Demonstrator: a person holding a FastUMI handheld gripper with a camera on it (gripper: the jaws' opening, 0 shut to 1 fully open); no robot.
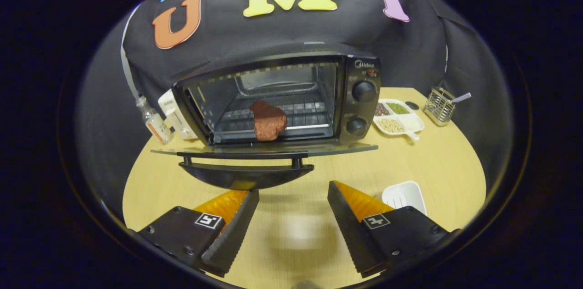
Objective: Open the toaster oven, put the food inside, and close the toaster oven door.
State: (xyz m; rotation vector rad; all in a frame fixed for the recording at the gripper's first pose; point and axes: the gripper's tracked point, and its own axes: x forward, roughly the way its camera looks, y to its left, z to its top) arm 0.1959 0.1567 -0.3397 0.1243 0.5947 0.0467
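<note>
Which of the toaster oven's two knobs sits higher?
The larger knob, just under the small red light; the other knob sits below it. The gripper is open.

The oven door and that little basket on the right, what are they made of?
The oven door, lying open ahead of the open gripper, looks like clear glass, see-through at its edge, with a glossy black handle, likely plastic. The basket seems shiny metal wire.

Black toaster oven on the pale wooden table, glass door folded down flat, reddish-brown chunk of food on the wire rack inside, gripper spread wide and empty, just short of the door handle
</note>
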